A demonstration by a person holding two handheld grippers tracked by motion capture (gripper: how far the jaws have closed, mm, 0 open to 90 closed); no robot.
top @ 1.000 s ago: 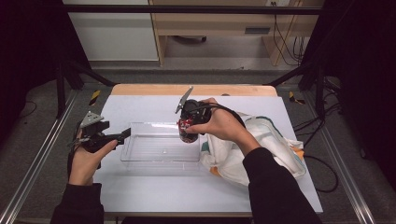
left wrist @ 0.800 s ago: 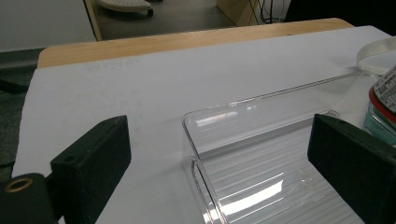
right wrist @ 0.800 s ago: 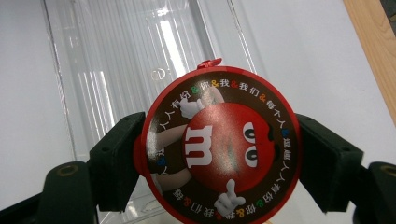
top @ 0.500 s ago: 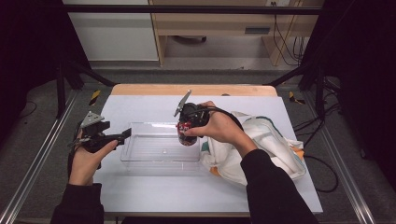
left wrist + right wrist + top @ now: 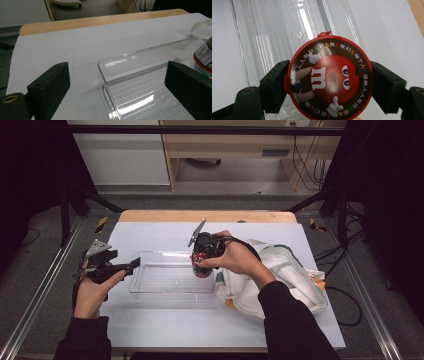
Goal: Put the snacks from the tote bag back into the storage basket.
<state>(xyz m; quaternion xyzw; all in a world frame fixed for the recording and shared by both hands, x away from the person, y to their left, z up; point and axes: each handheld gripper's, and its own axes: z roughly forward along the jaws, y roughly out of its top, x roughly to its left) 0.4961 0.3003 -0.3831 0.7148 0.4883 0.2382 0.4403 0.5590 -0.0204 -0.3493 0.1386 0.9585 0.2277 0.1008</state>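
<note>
High view showed the right gripper (image 5: 201, 265) clamped on a red candy tub (image 5: 201, 268) at frame centre, over the right end of the clear plastic tray (image 5: 150, 287). Right gripper view had both jaws pressed against the tub's round red lid (image 5: 329, 80). At the left, the left gripper (image 5: 134, 264) pointed at the tray's left end, jaws wide apart and holding nothing.

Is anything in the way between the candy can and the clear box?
Nothing visible. The right claw grips the candy can right over the clear box, whose inside looks bare. The left claw sits open at the box's left end.
</note>
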